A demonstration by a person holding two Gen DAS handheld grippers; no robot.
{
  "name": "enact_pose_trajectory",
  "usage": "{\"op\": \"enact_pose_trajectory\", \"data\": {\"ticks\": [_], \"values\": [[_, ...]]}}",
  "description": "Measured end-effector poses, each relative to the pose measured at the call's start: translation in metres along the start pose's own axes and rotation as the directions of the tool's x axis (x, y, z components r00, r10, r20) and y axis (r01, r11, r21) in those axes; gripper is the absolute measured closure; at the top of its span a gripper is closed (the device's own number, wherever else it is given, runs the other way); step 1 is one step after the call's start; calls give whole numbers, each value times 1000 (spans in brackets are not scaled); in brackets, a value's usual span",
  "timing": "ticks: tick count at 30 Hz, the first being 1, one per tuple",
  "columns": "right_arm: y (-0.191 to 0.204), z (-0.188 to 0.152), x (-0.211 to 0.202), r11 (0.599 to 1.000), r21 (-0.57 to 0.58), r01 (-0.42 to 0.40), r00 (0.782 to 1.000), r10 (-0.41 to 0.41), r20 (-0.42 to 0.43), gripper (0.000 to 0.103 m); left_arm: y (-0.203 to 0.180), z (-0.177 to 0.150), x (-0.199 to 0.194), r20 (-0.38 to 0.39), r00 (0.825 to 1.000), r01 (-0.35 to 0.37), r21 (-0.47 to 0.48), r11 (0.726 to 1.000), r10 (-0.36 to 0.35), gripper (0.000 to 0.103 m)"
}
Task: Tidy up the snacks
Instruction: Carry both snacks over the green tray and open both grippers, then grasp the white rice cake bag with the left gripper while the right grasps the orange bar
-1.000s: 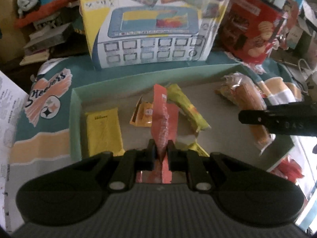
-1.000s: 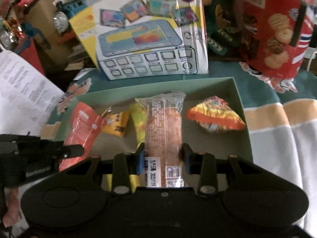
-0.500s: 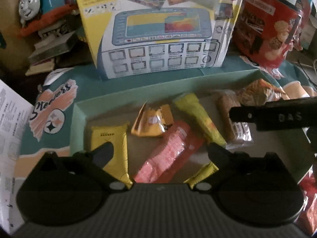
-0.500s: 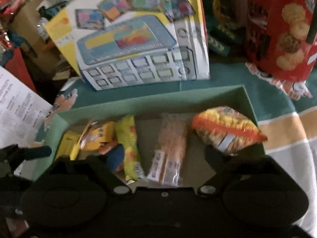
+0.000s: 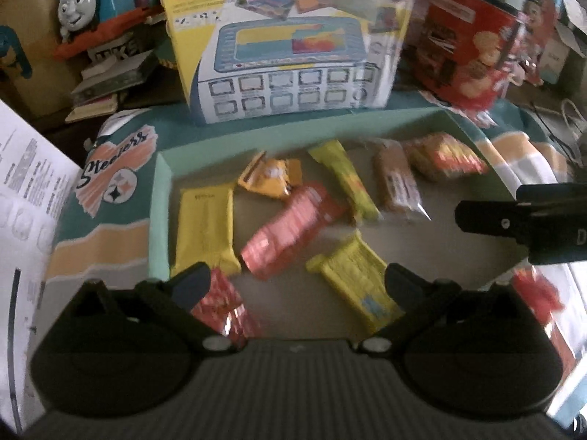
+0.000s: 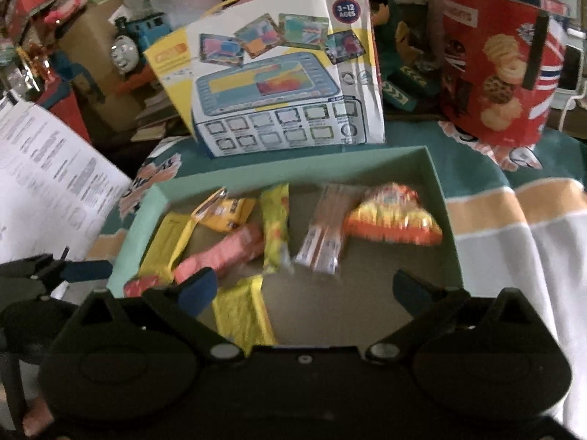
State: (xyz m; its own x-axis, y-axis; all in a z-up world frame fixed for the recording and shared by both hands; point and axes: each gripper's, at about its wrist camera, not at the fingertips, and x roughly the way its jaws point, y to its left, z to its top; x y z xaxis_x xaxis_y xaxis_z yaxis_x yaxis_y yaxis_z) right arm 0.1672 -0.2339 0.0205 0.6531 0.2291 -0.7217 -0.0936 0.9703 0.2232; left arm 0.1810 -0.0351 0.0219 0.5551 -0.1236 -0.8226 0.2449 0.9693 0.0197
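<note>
A shallow green tray (image 5: 161,220) holds several snack packets. A pink-red packet (image 5: 290,231) lies slanted in its middle, between a flat yellow pack (image 5: 205,227) and a yellow-green bar (image 5: 345,183). My left gripper (image 5: 297,278) hangs open over the tray's near edge with nothing between its fingers. In the right wrist view a clear-wrapped brown bar (image 6: 324,234) lies beside an orange and yellow bag (image 6: 394,216). My right gripper (image 6: 302,288) is just short of the bar; its jaws are opening and hold nothing. One right finger (image 5: 513,223) shows at the left view's right side.
Behind the tray stand a toy box (image 5: 293,55) and a red cookie tin (image 5: 473,40). A toy train (image 5: 88,3) sits at the far left. A printed paper sheet (image 5: 25,190) lies left of the tray. A teal, cream and white cloth (image 6: 513,242) covers the surface.
The left gripper opened and let the pink-red packet drop flat into the tray. The right gripper let go of the clear-wrapped bar. Both grippers drew back towards the tray's near edge.
</note>
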Motion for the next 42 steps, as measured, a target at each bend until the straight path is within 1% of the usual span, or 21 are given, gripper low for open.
{"op": "enact_pose_trajectory", "data": {"ticks": [4, 7, 11, 14, 17, 19, 22, 25, 27, 29, 31, 33, 35, 37, 38, 39, 41, 42], "values": [[0, -33, -27, 1000, -1, 12, 1000, -12, -3, 0, -12, -30, -19, -7, 1000, 27, 11, 1000, -27, 0], [-1, -56, -42, 1000, -3, 27, 1000, -27, -11, 0, -25, -53, -26, -24, 999, 37, 44, 998, -36, 0], [-9, -83, -56, 999, 33, 43, 999, -42, -21, 0, -35, -81, -27, -49, 998, 40, 54, 998, -38, 0], [-18, -99, -65, 996, 58, 63, 998, -62, -24, 0, -38, -99, -24, -66, 998, 27, 66, 997, -23, 0], [-30, -115, -69, 993, 80, 90, 996, -88, -27, 0, -38, -110, -19, -93, 995, 43, 58, 997, -38, 0], [-39, -126, -71, 989, 95, 113, 993, -110, -30, 0, -41, -112, -15, -100, 994, 50, 66, 997, -44, 0], [-53, -138, -70, 983, 123, 133, 991, -129, -45, 0, -51, -113, -11, -90, 995, 50, 85, 995, -43, 0], [-65, -148, -71, 979, 136, 152, 988, -147, -52, 0, -63, -108, -4, -90, 995, 63, 99, 993, -54, 1], [-72, -152, -70, 978, 135, 158, 987, -152, -57, 0, -70, -105, 0, -83, 994, 74, 109, 991, -65, 6], [-76, -154, -68, 979, 131, 160, 986, -152, -66, 0, -77, -102, 6, -89, 993, 86, 118, 989, -76, 14], [-80, -156, -64, 979, 125, 161, 985, -152, -77, 0, -81, -101, 11, -95, 992, 92, 120, 989, -80, 18], [-82, -158, -60, 981, 122, 153, 986, -143, -85, 0, -84, -101, 14, -80, 994, 79, 136, 988, -69, 21], [-80, -159, -53, 984, 107, 144, 987, -134, -89, 0, -86, -100, 13, -69, 996, 72, 148, 986, -63, 28], [-76, -161, -47, 987, 93, 130, 987, -120, -109, 1, -86, -100, 11, -66, 995, 80, 157, 984, -71, 31], [-74, -164, -45, 990, 83, 118, 988, -108, -114, 11, -86, -100, 9, -66, 995, 91, 157, 983, -81, 32], [-72, -165, -43, 991, 70, 116, 987, -107, -116, 17, -85, -100, 7, -66, 993, 104, 152, 983, -95, 32], [-63, -171, -43, 991, 25, 129, 987, -126, -102, 40, -82, -103, 6, -75, 991, 121, 131, 984, -112, 32], [-61, -172, -44, 992, 18, 122, 987, -119, -105, 47, -80, -104, 6, -79, 990, 126, 119, 985, -117, 32]]}}
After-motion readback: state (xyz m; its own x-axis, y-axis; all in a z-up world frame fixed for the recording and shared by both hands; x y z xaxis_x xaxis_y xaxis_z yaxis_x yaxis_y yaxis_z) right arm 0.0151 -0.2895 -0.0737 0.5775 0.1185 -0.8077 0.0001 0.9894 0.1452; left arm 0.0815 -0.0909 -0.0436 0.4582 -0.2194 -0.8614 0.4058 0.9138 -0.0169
